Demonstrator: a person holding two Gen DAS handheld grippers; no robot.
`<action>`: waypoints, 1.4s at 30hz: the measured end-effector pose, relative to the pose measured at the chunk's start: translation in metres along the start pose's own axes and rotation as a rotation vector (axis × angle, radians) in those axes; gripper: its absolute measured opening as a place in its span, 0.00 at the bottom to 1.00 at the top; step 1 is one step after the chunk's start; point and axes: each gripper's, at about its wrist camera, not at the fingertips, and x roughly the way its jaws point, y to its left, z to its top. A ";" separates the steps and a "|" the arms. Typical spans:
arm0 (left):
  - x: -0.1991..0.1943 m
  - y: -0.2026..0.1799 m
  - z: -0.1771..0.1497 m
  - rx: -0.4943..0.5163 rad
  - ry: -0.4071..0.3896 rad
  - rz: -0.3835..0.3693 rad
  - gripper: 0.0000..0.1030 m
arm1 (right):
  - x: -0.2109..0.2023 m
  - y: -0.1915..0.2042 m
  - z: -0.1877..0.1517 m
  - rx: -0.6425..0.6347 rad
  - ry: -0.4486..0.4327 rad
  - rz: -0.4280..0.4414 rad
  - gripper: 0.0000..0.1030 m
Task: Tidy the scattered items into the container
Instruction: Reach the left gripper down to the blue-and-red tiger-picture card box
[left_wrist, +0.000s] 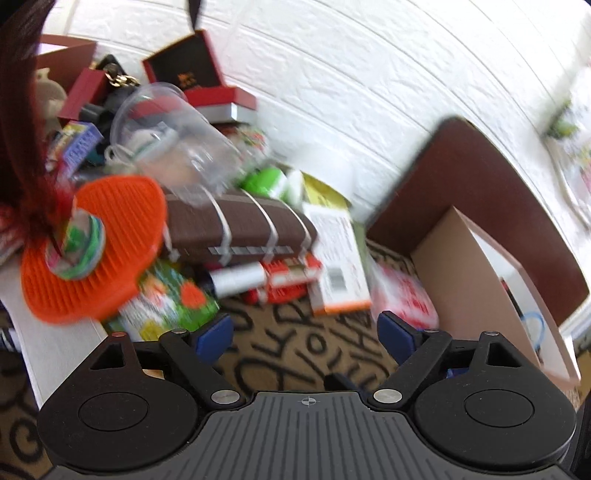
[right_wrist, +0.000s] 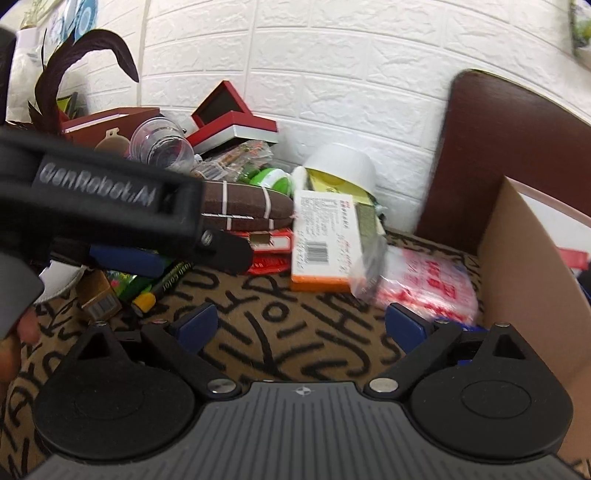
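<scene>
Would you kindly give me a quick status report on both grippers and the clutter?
Left gripper open, empty. Right gripper open, empty. Clutter pile untouched on the mat; cardboard box at right. Left gripper body crosses the right view.

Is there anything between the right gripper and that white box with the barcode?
Nothing visible. The right gripper is open above bare patterned mat, and the white box lies straight ahead. The left gripper reaches in from the side, left of that path.
</scene>
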 end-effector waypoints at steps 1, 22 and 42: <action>0.002 0.002 0.004 -0.001 -0.006 0.007 0.90 | 0.004 0.002 0.003 -0.009 -0.005 0.007 0.95; 0.051 0.022 0.036 0.043 0.025 0.102 0.93 | 0.092 0.028 0.031 -0.173 -0.020 0.108 0.77; 0.016 -0.017 -0.014 0.154 0.095 0.055 0.82 | -0.004 0.031 -0.012 -0.113 -0.030 0.116 0.64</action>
